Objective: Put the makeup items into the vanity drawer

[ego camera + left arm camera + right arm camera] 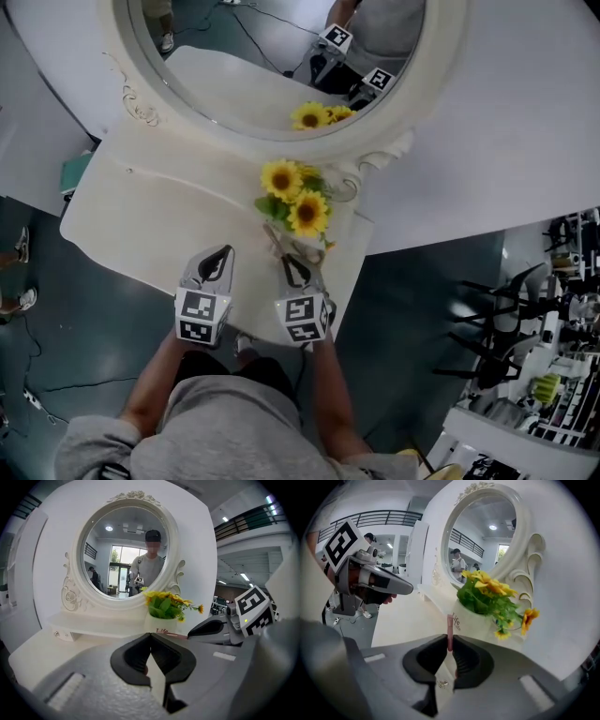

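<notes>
Grips a thin pink stick (450, 624) in the right tongs (449, 640), clenches the left tongs (151, 637) empty, near a white flower pot (473, 623) marked "Life".

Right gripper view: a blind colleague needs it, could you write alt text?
The right gripper holds a thin pink stick in its jaws, before a white pot of yellow sunflowers on a cream vanity top. Behind stands an oval white-framed mirror; the left gripper hovers at left.

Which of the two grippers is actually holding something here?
The right gripper, clamped on a thin pink stick that pokes up past its tips. The left gripper has its jaws together with nothing between them.
</notes>
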Motion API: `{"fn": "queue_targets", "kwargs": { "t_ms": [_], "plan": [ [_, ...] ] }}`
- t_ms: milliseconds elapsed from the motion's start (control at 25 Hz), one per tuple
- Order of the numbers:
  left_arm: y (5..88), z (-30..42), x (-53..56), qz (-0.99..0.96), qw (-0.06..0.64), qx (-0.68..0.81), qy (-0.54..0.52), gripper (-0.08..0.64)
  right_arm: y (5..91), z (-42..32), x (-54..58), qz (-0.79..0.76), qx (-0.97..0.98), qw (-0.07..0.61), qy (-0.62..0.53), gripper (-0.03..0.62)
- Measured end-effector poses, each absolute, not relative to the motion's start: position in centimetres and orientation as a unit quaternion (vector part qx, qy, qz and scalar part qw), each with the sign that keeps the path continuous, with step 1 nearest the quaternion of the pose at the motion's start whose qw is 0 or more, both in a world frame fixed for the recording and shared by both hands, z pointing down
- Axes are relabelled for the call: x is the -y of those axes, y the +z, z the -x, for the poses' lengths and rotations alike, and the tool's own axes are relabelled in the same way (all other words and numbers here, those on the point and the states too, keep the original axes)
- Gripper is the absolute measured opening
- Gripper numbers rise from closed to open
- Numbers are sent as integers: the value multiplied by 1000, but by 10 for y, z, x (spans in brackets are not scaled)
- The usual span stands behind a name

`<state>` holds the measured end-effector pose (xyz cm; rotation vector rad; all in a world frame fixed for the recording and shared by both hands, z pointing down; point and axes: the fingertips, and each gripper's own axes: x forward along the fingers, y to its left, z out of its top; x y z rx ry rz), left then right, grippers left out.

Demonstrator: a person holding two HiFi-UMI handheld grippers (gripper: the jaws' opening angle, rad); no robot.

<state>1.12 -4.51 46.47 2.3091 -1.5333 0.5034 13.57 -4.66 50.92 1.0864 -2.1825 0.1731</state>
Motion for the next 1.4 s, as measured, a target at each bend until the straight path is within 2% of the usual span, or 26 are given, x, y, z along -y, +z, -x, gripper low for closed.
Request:
{"fn": "queue_targets", "kwargs": {
  "t_ms": [920, 1080, 1400],
  "plan": [
    [507, -67, 38, -804, 188, 526, 202, 11, 561, -207, 42, -444, 815, 358, 105, 42],
    [509, -71, 36, -804, 188, 527, 201, 11, 564, -209, 42, -448, 816, 343, 124, 178],
    [496, -74, 37, -805, 173, 530, 202, 11, 554, -214, 43, -454, 819, 328, 128, 178]
  ]
}}
